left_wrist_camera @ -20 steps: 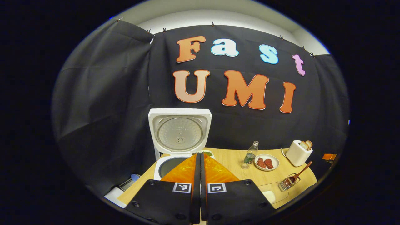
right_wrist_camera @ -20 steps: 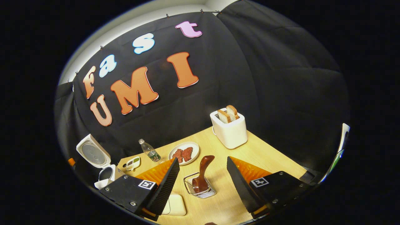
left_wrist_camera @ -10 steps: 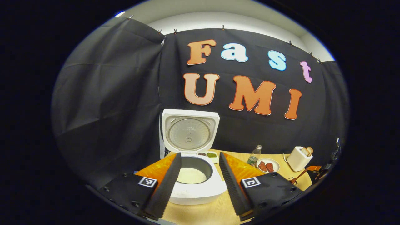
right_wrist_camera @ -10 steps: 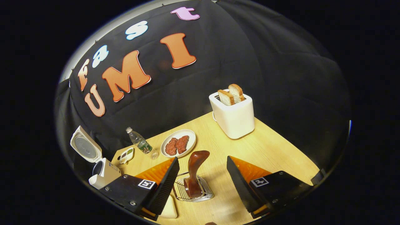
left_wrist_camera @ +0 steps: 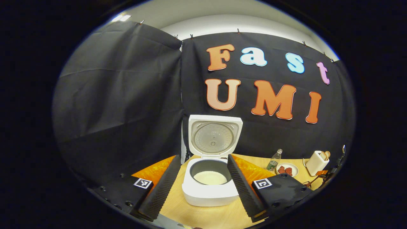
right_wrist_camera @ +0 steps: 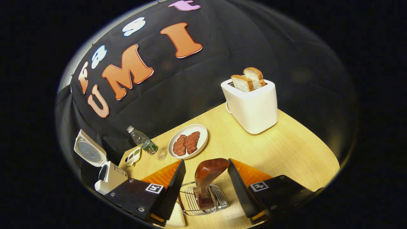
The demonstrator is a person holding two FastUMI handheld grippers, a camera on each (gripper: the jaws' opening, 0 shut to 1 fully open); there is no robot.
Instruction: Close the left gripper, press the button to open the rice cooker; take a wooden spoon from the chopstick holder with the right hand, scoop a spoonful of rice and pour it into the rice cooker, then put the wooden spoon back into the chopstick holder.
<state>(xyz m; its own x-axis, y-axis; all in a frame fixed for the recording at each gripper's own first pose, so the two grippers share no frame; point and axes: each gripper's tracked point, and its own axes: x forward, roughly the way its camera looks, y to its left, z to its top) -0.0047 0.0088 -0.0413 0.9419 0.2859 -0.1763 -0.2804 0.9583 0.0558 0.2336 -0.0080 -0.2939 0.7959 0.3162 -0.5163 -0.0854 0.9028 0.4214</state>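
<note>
The white rice cooker [left_wrist_camera: 210,192] stands with its lid [left_wrist_camera: 213,138] raised, and white rice lies in the pot [left_wrist_camera: 210,178]. My left gripper [left_wrist_camera: 203,158] is open just in front of it, one finger on each side, touching nothing. In the right gripper view the dark wooden spoon [right_wrist_camera: 208,173] stands upright in the wire chopstick holder [right_wrist_camera: 219,202]. My right gripper [right_wrist_camera: 206,161] is open, its fingers on either side of the spoon's top end with small gaps. The cooker [right_wrist_camera: 108,178] shows far left there.
On the wooden table [right_wrist_camera: 286,149] stand a white toaster [right_wrist_camera: 251,106] with two bread slices, a plate of meat [right_wrist_camera: 188,145], a water bottle [right_wrist_camera: 143,141] and a small divided dish [right_wrist_camera: 133,156]. A pale rounded dish [right_wrist_camera: 176,219] sits partly hidden behind my right gripper's left finger.
My left gripper went from shut to open and drew back from the cooker, whose pot now shows fully. My right gripper came down around the spoon's top.
</note>
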